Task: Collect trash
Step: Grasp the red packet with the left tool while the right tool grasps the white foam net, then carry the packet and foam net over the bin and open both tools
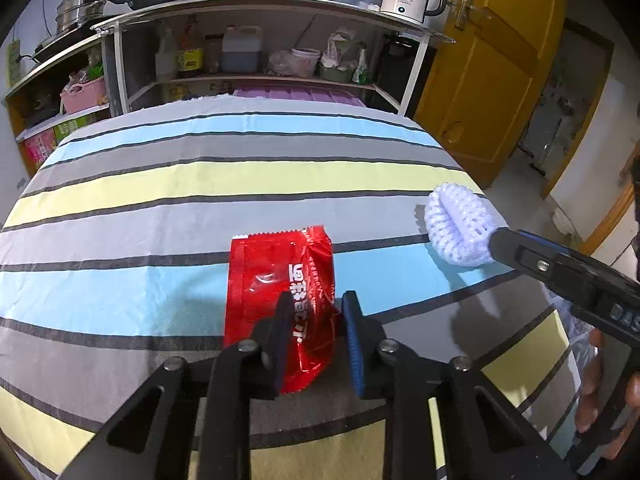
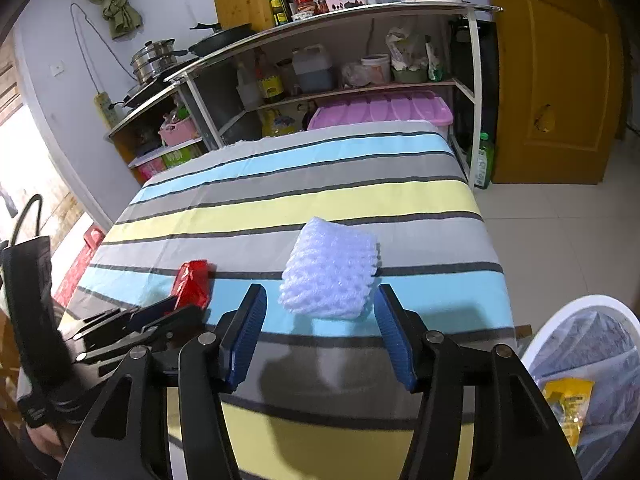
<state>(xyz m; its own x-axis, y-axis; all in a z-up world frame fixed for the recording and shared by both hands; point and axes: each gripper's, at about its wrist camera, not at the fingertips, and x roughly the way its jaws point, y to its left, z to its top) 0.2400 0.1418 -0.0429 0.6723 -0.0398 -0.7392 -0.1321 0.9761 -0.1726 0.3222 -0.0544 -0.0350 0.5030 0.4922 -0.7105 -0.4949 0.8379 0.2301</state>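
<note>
1. Wrapper [image 1: 280,300] lies on the cloth [image 1: 200,184]; left gripper [image 1: 316,336] clamps it.
2. Foam net [image 2: 330,270], beside the wrapper, sits between the right gripper [image 2: 320,336]'s parted jaws, unheld.
3. Bin [image 2: 580,308] beside the cloth holds one yellow packet [image 2: 568,404]; both pieces remain.

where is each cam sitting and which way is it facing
Left wrist: rides the left hand-held gripper, angled down over the striped table toward the kitchen shelf; its fingers straddle the red wrapper; the right hand-held gripper enters from the right with a hand behind it.
Right wrist: rides the right hand-held gripper, facing the same way; its open fingers flank the white foam net; the left hand-held gripper shows lower left, the bin lower right.
Shared: table, shelf, wrapper, net, both grippers.
</note>
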